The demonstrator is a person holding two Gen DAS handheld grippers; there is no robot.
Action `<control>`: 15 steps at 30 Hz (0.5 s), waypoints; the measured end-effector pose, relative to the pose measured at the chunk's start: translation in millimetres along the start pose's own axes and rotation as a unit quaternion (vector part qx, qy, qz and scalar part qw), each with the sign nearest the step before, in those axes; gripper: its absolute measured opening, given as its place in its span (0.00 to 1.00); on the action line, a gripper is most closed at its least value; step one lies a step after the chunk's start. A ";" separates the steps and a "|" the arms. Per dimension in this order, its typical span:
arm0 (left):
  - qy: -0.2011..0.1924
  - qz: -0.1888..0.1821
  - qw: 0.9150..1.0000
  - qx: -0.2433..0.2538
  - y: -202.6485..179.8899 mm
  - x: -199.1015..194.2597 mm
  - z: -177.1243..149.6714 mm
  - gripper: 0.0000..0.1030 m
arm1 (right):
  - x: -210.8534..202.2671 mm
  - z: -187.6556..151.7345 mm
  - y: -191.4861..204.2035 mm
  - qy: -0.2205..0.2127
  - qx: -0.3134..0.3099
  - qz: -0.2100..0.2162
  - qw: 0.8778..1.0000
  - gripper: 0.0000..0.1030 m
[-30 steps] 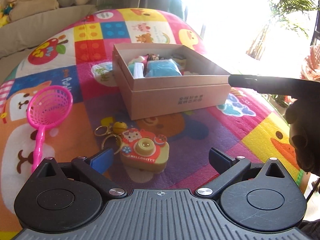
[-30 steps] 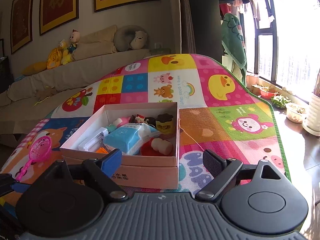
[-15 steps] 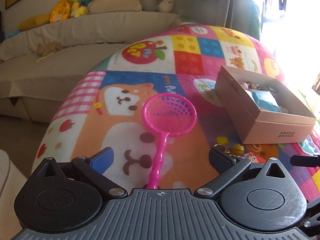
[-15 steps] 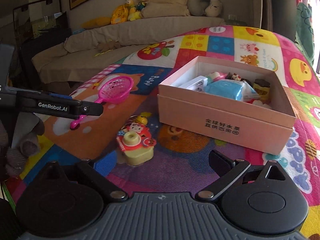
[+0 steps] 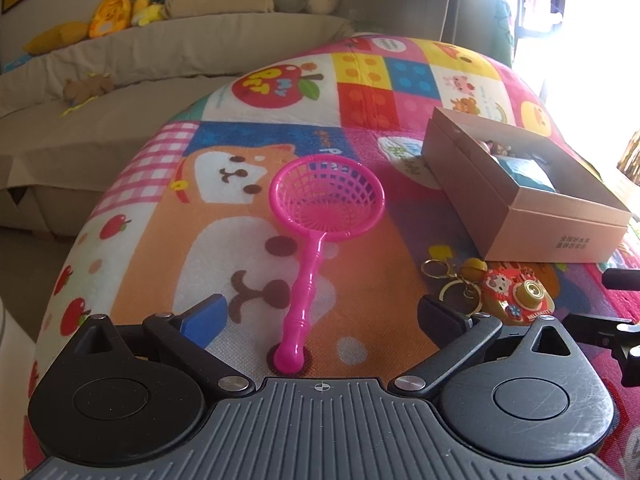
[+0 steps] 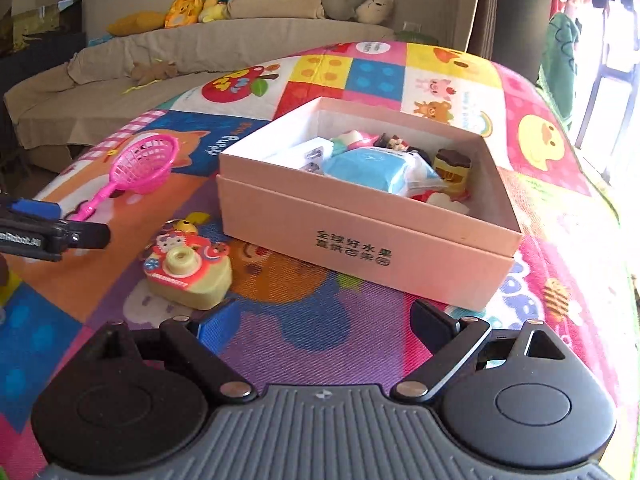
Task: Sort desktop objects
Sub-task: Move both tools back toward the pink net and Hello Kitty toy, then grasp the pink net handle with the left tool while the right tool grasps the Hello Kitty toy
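Now both wide-open, empty grippers line up pickups: left gripper (image 5: 320, 316) over pink toy net (image 5: 320, 216), right gripper (image 6: 324, 320), jaws narrowing slightly, near toy camera (image 6: 188, 276); boxing (image 6: 360, 236) follows.

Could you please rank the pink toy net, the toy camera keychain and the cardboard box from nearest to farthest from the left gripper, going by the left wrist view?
1. Pink toy net: its handle end lies between the open left gripper fingers.
2. Toy camera keychain: just beyond the right-hand finger.
3. Cardboard box: farther back on the right.
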State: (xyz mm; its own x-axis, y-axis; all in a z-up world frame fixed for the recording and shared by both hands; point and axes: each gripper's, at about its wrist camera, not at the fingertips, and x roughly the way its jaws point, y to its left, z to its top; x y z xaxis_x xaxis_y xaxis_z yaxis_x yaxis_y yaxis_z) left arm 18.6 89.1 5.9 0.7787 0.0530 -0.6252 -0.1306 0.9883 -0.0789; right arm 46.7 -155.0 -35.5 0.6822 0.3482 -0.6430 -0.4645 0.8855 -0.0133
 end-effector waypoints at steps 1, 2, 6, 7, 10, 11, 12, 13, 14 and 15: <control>0.000 -0.001 1.000 -0.003 0.7 -0.1 -0.5 1.00 | -0.3 1.1 4.1 0.001 0.003 0.020 1.000 0.90; 0.000 -0.002 1.000 -0.007 2.1 0.1 -0.9 1.00 | 0.6 3.3 12.2 0.002 0.009 0.044 0.999 0.90; -0.004 -0.003 1.000 -0.027 7.5 -0.5 -1.2 1.00 | 15.1 11.1 35.6 0.011 0.002 0.066 0.998 0.81; -0.004 -0.004 1.000 -0.030 8.5 -0.5 -1.4 1.00 | 20.9 12.4 41.4 0.016 -0.002 0.064 0.998 0.77; -0.003 -0.006 0.999 -0.034 9.7 -0.2 -1.6 1.00 | 28.4 15.5 44.4 0.016 0.001 0.062 0.998 0.64; -0.002 -0.006 0.999 -0.034 9.4 0.4 -1.4 1.00 | 29.1 16.0 43.9 0.016 0.002 0.063 0.998 0.63; -0.001 -0.006 0.999 -0.033 9.1 0.8 -1.7 1.00 | 29.9 16.1 43.0 0.016 0.003 0.064 0.998 0.63; 0.000 -0.005 0.999 -0.033 8.8 1.2 -1.8 1.00 | 30.1 15.9 42.9 0.015 0.003 0.064 0.998 0.64; 0.001 -0.005 0.999 -0.032 8.6 1.6 -1.8 1.00 | 30.3 16.0 43.3 0.014 0.002 0.065 0.998 0.64; 0.001 -0.004 0.999 -0.032 8.4 2.0 -1.6 1.00 | 30.9 16.3 43.5 0.013 0.003 0.065 0.998 0.64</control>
State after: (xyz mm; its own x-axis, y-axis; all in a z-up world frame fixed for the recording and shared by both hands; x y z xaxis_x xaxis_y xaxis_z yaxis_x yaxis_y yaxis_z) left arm 18.0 97.2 2.8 0.7783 0.0456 -0.6262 -0.1637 0.9776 -0.1323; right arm 56.7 -100.6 -43.4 0.6022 0.4516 -0.6583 -0.5439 0.8357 0.0758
